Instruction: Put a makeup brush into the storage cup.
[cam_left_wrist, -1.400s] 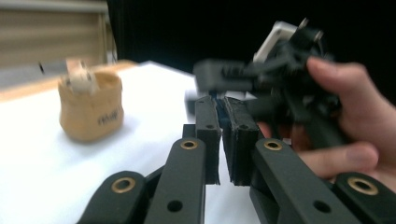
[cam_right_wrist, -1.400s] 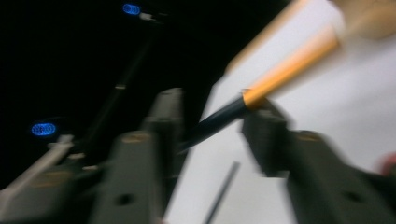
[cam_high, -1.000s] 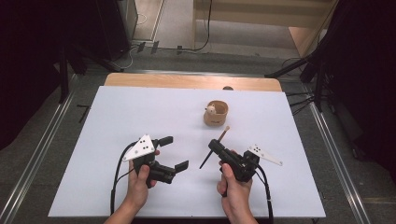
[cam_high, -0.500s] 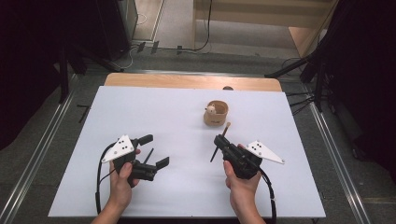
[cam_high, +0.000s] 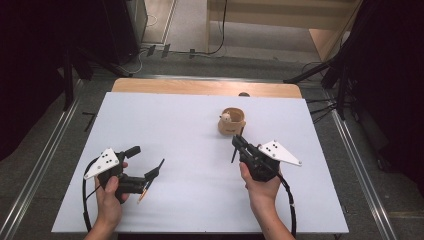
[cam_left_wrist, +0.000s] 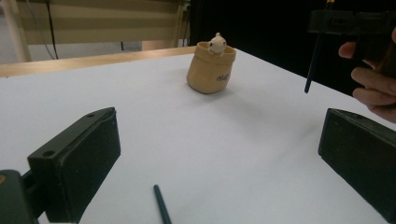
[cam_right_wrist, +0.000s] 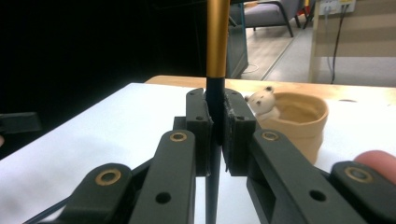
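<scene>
The right gripper (cam_high: 239, 146) has its fingers clamped on a dark pen with a gold end (cam_right_wrist: 216, 42), held roughly upright just in front of the tan pouch holder (cam_high: 232, 121), nothing between them. Well away from the holder, the left gripper (cam_high: 148, 162) stands with fingers wide apart over a second pen (cam_left_wrist: 161, 205) lying flat on the surface (cam_high: 190, 130).

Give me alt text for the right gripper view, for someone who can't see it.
The right gripper has its black jaws shut on an upright pen, gold above and dark where it is clamped. Behind the jaws, on the white table, stands a tan pouch with a small cream toy animal peeking over its rim.
</scene>
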